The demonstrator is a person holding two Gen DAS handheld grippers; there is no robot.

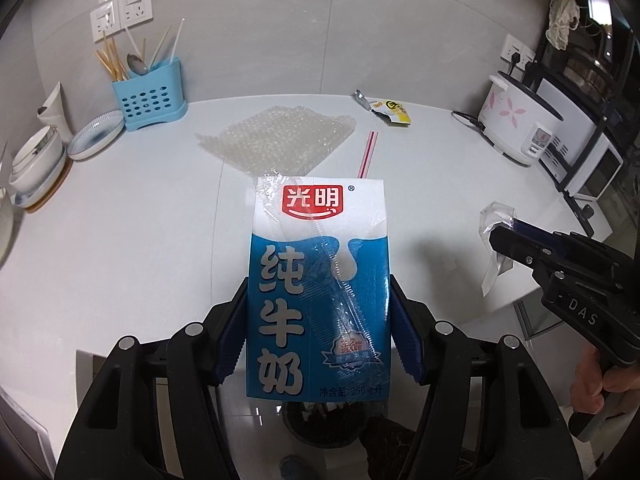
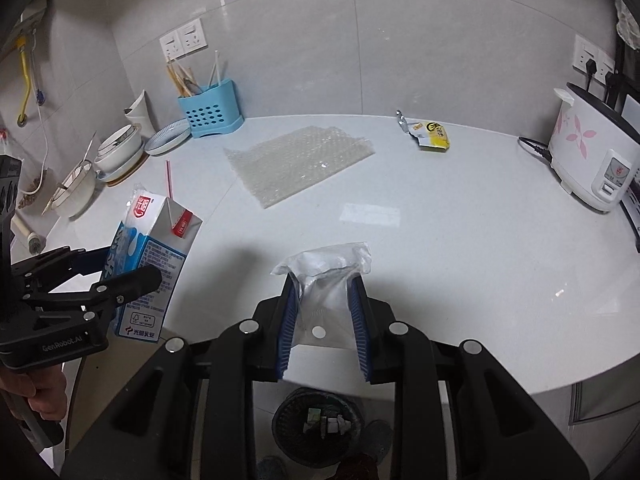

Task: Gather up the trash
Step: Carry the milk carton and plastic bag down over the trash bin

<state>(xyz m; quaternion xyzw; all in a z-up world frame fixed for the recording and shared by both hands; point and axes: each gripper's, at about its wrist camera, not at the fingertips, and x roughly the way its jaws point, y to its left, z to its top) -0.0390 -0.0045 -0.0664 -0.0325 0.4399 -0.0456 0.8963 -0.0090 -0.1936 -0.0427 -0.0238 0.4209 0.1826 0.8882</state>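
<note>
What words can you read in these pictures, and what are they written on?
"光明" on the red badge and "纯牛奶" in big grey letters: milk carton front, held in the left gripper.
"光明乳业": carton's side, near the bottom.
"DAS": right gripper, which holds a clear plastic bag.
"GenRobot.AI": left gripper's body.
Too small or blurred: the carton's fine print, the yellow snack wrapper, the rice cooker panel.

Left wrist view: mounted behind the left gripper (image 1: 318,330), facing forward and steeply downward over the white stone countertop (image 1: 120,240) towards the grey tiled wall; close range. Right wrist view: same arrangement behind the right gripper (image 2: 325,322). Shared: countertop, clear bubble-wrap sheet (image 1: 276,142) (image 2: 300,160), black mesh waste bin (image 2: 318,428) (floor level).
</note>
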